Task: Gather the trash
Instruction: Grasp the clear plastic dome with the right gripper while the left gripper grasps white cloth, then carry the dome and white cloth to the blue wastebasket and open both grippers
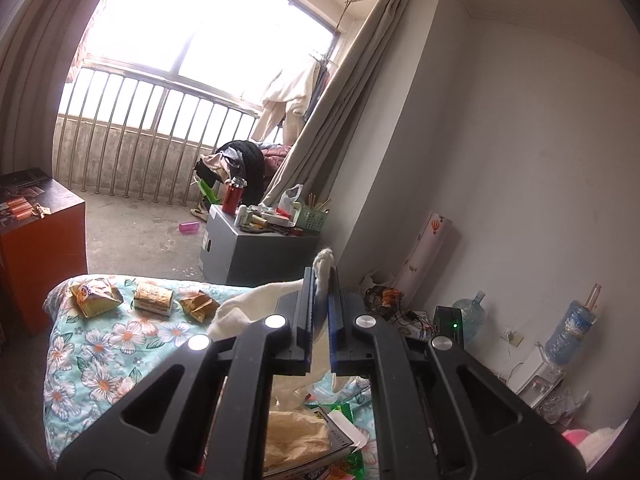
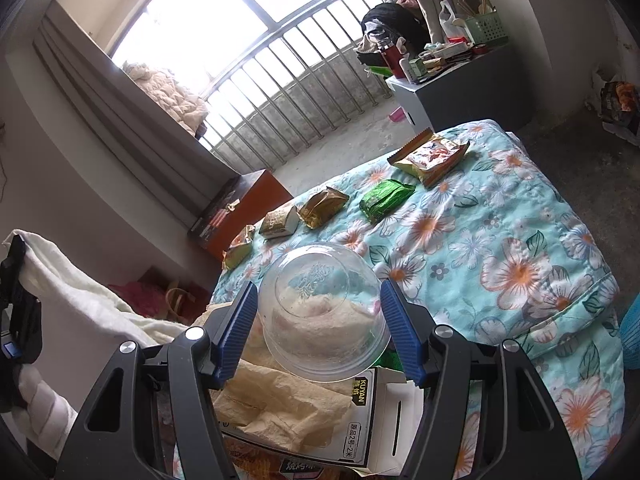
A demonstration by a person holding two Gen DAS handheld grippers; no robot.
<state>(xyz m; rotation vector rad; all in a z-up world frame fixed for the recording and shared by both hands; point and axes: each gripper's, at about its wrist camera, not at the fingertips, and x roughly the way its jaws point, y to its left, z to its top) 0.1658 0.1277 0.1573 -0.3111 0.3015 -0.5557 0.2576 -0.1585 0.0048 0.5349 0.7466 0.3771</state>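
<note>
L gripper [image 1: 320, 300]: jaws pressed nearly together, pinching a fold of white cloth [image 1: 256, 304]; a tuft of it sticks up past the fingertips, rest drapes down and to the left of the jaws.
R gripper [image 2: 318, 312]: jaws spread wide, blue ribbed pads either side of a clear plastic dome cup [image 2: 324, 312]; cup lies tilted, base pointing away. Both pads at the cup's sides; firm press can't be confirmed.
Under R jaws: crumpled tan paper [image 2: 288, 404] on a white carton w/ black print [image 2: 384, 416], directly below the cup.
Beyond R jaws: floral quilt [image 2: 500, 240] w/ a row of wrappers: green packet [image 2: 384, 198], gold packet [image 2: 324, 206], boxy gold-and-white pack [image 2: 280, 222], small yellow packet [image 2: 238, 250], large orange snack bag [image 2: 430, 158] furthest.
Left of L jaws: three of those gold wrappers on the quilt, well apart from the pads.
Beyond L jaws: grey box [image 1: 256, 248] loaded w/ clutter, red flask [image 1: 234, 196] on it.
Far left of R jaws: L gripper and white cloth at the frame edge.
</note>
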